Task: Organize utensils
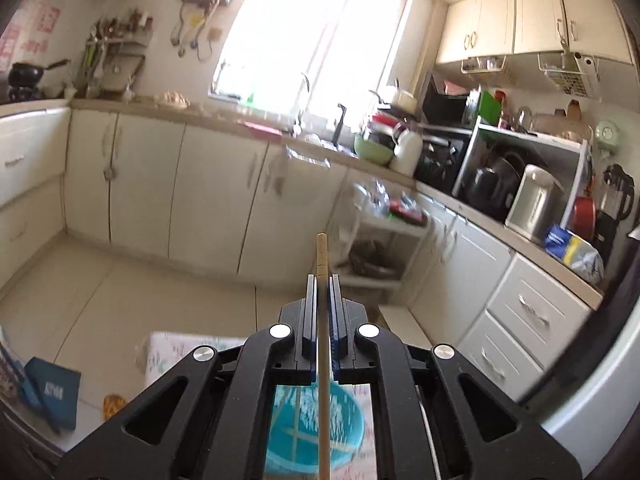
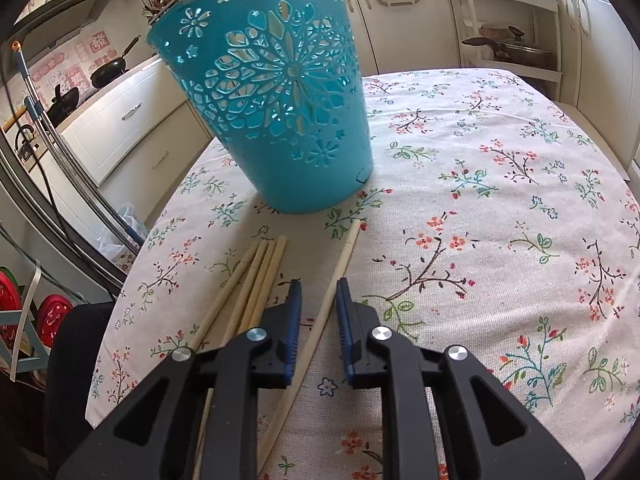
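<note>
Left wrist view: the left gripper (image 1: 322, 278) is pinched on a single chopstick (image 1: 321, 252), its squared end poking out past the fingertips at 12 o'clock while the shaft runs back down between the jaws toward 6 o'clock; below, through the gap in the frame, the teal basket (image 1: 344, 432) shows from above, its open mouth more or less under the stick, which suits holding the chopstick upright so that it can drop in point first; pale lines inside the basket may be sticks already there, though blur makes that uncertain. In the right wrist view the right gripper (image 2: 318, 282) hangs low over the floral tablecloth (image 2: 500, 184) with its jaws spread, straddling a loose chopstick (image 2: 340, 264) that lies slanted from 6 toward 12 o'clock, stopping just short of the basket's foot; the blue pads (image 2: 295, 312) stand apart from the stick on either side, so nothing is gripped yet. A bundle of four chopsticks (image 2: 260, 276) lies just beside it at 10 o'clock, fanned toward the basket, which stands at 11 o'clock; keeping the pile near the basket shortens each carry, and the lone stick is the easy pick, being clear of its neighbours.
</note>
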`<act>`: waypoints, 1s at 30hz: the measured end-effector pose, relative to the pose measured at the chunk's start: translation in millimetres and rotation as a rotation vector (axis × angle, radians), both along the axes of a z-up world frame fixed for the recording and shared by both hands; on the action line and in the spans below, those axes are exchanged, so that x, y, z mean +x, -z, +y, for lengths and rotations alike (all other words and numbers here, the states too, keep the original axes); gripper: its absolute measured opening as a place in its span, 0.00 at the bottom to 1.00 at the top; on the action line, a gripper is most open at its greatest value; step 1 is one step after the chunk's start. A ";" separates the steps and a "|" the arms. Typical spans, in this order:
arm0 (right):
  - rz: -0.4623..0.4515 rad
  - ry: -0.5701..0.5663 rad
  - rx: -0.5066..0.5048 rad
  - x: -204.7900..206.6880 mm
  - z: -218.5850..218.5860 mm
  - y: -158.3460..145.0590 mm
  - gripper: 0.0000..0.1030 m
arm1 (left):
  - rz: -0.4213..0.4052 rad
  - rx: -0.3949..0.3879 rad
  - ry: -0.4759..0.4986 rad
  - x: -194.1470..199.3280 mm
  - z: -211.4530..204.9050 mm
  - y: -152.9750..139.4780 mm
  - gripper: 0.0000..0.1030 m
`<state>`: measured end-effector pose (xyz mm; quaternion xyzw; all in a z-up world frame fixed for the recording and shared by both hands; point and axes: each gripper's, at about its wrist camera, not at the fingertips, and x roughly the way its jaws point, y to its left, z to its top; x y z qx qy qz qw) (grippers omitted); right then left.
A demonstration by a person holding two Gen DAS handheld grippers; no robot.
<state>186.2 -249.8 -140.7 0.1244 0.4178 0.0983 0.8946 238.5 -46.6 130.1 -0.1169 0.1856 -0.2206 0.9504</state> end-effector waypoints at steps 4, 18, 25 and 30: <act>-0.001 -0.002 0.002 -0.5 2.1 0.1 0.19 | -0.027 0.029 -0.052 23.4 -20.8 9.2 0.05; 0.000 -0.006 0.022 -0.1 -3.1 0.5 0.20 | 0.079 0.177 -0.142 65.1 -53.4 105.1 0.05; -0.002 -0.008 0.015 -0.2 -2.1 0.5 0.21 | 0.135 0.210 -0.130 32.7 -27.5 123.1 0.24; 0.002 -0.004 0.017 -2.9 -2.4 0.1 0.21 | 0.118 0.190 -0.222 -7.7 13.1 127.9 0.63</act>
